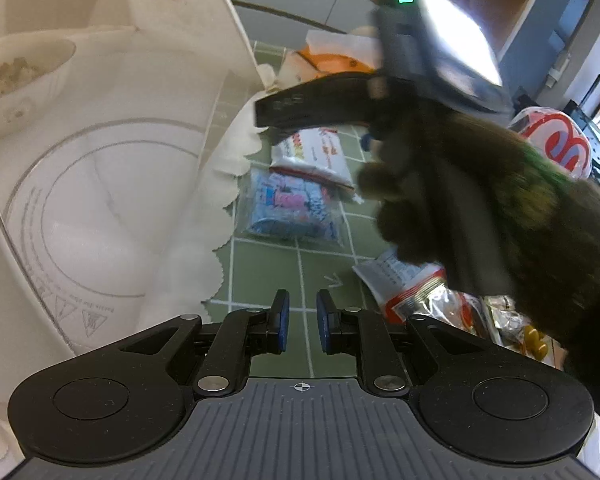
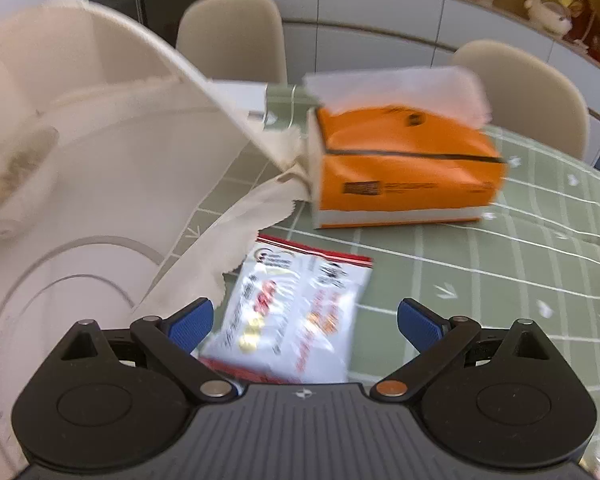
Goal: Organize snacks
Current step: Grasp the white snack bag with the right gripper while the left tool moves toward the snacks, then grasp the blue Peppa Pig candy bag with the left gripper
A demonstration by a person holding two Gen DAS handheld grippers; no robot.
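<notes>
A black two-finger left gripper with blue ribbed pads, silver pivot screws and a grey ridged base is seen; the right gripper is built alike.

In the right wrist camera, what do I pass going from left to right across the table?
White container → cream cloth → white and red snack packet → orange tissue box → bare green tablecloth.

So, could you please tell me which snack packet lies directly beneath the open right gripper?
The white packet with red edging, not the blue packet beyond it.
</notes>
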